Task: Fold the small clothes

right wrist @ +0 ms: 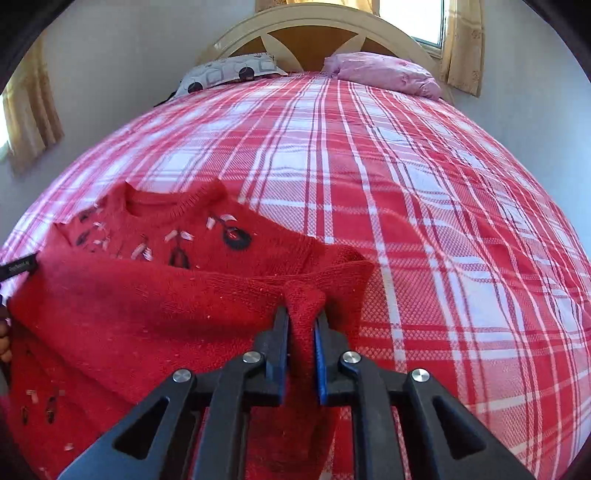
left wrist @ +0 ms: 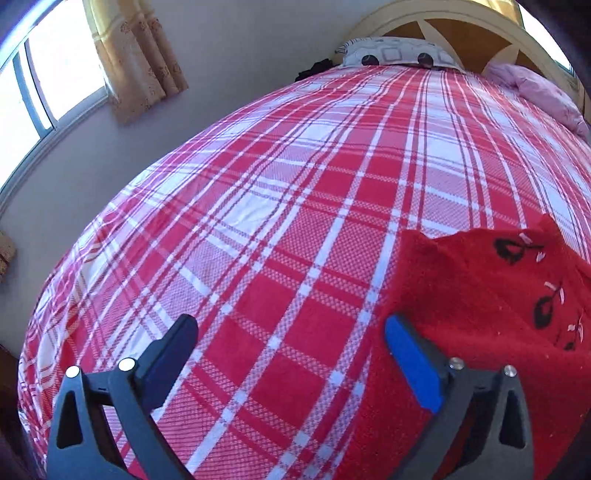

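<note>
Small red knitted sweater (right wrist: 155, 295) with dark embroidered flowers and pale stitched leaves: lying on the red-and-white plaid bedspread (right wrist: 406, 221), at the end of the bed away from the cream and wood arched headboard (right wrist: 317, 33). Neckline toward the headboard, lower part doubled up over the chest (a partial fold, by the look of it). Long axis now across the bed, parallel to the headboard rather than pointing at it.

Right gripper (right wrist: 303, 321): clenched on a bunched ridge of the sweater's knit, at the end of the folded edge, pads pressing the wool from both sides. Left gripper (left wrist: 291, 343): released, jaws spread wide, nothing between them but bare plaid; only its blue-padded finger (left wrist: 413, 365) lying over or just beside the sweater's edge (contact not certain). From the left gripper, sweater off to its right side, close by. Right hand therefore the one already on the garment; left one the free hand, next to the opposite side. Probable next step: left jaws in over the near edge for a matching pinch, so both ends can be carried over together; lifting one end alone likely to skew the fold.

Count: one sweater; two grippers; two pillows against the headboard, one grey-and-white patterned pillow (right wrist: 229, 72), one pink wrinkled pillow (right wrist: 384, 72); one dark cloth item (left wrist: 314, 70) beside the patterned pillow, too small to identify. Beige patterned curtains (right wrist: 461, 40) at windows beyond the headboard and to the side (at least two windows). Fingertips of a person's hand (right wrist: 4, 343) at the sweater's far-left edge in the right wrist view.
</note>
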`<state>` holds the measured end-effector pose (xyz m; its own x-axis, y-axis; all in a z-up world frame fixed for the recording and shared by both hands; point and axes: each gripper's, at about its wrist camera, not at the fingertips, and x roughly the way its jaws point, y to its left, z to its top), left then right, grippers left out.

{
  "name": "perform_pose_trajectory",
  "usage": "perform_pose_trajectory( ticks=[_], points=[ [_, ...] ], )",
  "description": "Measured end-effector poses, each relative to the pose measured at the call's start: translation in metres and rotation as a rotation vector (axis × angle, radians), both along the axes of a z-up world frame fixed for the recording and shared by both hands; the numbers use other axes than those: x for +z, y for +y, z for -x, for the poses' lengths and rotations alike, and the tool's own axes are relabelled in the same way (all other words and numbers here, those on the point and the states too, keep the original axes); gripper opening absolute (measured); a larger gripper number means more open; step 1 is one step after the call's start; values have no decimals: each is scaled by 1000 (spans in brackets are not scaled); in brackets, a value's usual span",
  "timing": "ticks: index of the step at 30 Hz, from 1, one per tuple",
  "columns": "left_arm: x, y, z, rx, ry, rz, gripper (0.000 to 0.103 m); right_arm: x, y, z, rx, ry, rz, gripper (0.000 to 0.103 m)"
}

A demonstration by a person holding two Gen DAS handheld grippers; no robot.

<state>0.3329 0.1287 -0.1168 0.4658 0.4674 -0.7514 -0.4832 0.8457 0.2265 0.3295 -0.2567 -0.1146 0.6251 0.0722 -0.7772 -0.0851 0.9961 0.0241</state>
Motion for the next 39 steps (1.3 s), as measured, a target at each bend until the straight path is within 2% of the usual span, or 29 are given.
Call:
perform_pose_trajectory(
  ticks=[3, 6, 7, 9, 11, 12, 13, 14, 15, 16, 17, 18, 20, 23, 24, 26, 27, 29, 30, 32, 35, 39],
  points=[
    [9, 2, 10, -14, 11, 8, 103, 13, -1, 14, 32, 38, -28, 19],
    [25, 2, 13, -31, -31, -7, 102, 35, -1, 43, -31, -101, 40, 20],
    [31, 1, 12, -41, -59, -12, 102, 40, -1, 48, -31, -136, 22, 20],
    [37, -6, 3, -66, -79, -7, 102, 47, 5, 52, 27, -156, -98, 20],
    [34, -15, -11, -104, -71, 24, 102, 41, 24, 46, 97, -106, -155, 20],
    [31, -18, -16, -119, -65, 33, 102, 37, 36, 43, 124, -85, -148, 20],
    [25, -20, -24, -127, -41, 29, 102, 31, 52, 40, 150, -68, -123, 20],
    [12, -20, -32, -104, 22, -3, 102, 27, 58, 40, 160, -52, -115, 20],
    [6, -19, -34, -89, 54, -12, 102, 18, 66, 37, 171, -13, -120, 20],
    [0, -14, -29, -79, 50, 8, 102, 2, 72, 34, 195, 90, -158, 20],
    [0, -8, -19, -73, 19, 14, 102, -4, 74, 38, 205, 127, -181, 21],
    [1, -6, -12, -61, 20, -3, 102, -2, 75, 49, 214, 91, -176, 21],
    [-2, 1, 8, -59, 7, -32, 103, 0, 79, 62, 258, 116, -155, 22],
    [-3, 15, 21, -56, -2, 23, 103, 0, 76, 80, 306, 180, -180, 24],
    [-1, 18, 21, -49, 2, 30, 103, 3, 75, 85, 316, 172, -174, 24],
    [-1, 22, 19, 10, 50, -23, 102, 14, 67, 87, 329, 163, -184, 24],
    [0, 26, 21, 19, 62, -13, 102, 20, 59, 85, 319, 138, -209, 24],
    [3, 30, 30, 1, 36, 79, 102, 36, 35, 89, 252, 35, -278, 24],
    [5, 30, 37, -12, 19, 118, 102, 41, 25, 86, 216, 3, -291, 26],
    [12, 26, 47, -40, -14, 143, 102, 45, 0, 80, 110, -50, -290, 29],
    [20, 16, 59, -77, -57, 149, 102, 34, -21, 69, 14, -49, -285, 30],
    [14, 10, 59, -113, -54, 183, 102, 16, -23, 53, -49, -49, -236, 29]
  ],
)
